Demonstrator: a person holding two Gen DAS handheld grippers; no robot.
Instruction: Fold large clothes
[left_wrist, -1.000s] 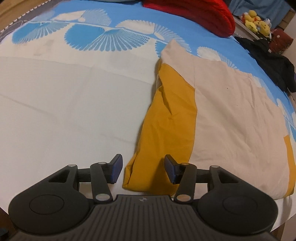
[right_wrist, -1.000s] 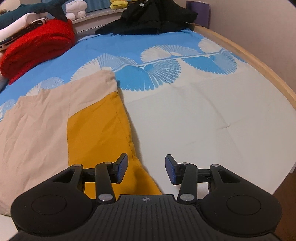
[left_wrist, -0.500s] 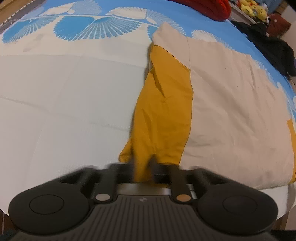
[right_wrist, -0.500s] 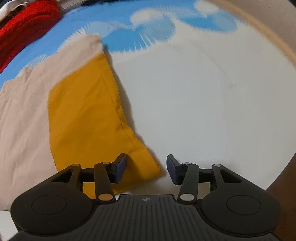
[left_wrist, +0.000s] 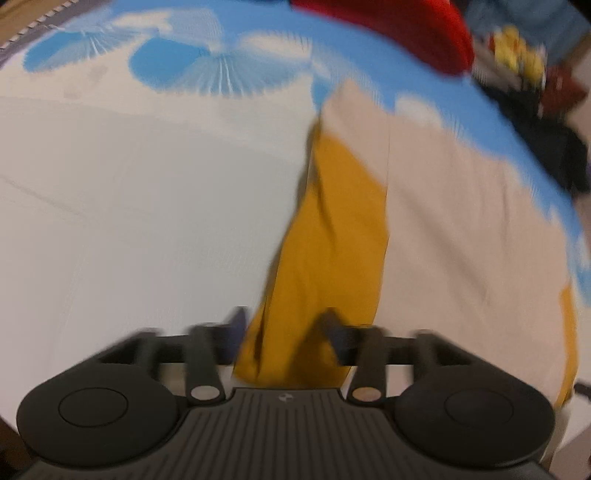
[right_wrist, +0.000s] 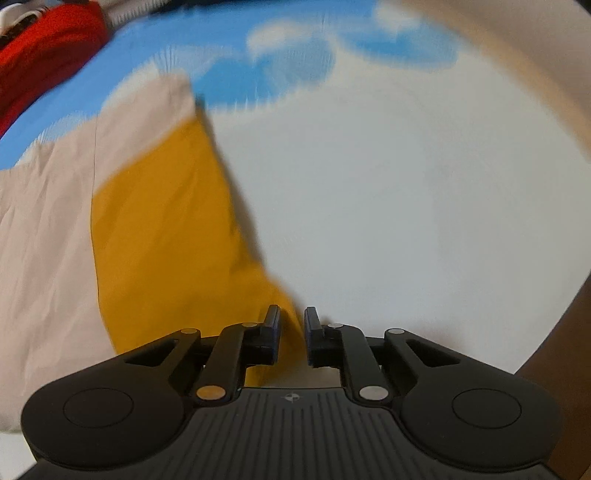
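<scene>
Blue-and-white bedsheet (left_wrist: 110, 221); wooden bed rim (right_wrist: 517, 74), dim light

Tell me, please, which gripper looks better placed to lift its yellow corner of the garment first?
Right, probably. The right gripper is closing with the garment corner between its narrow jaws, while the left gripper is opening, yellow fabric loose between its wider-set fingers.

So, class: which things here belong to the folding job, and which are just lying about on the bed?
Part of the job:
- beige and yellow garment
- left gripper, jaws opening, yellow cloth between them
- right gripper, jaws closing around the yellow corner

Lying about:
- red blanket
- black clothes
- yellow soft toys, blurred
- blue and white bedspread
</scene>
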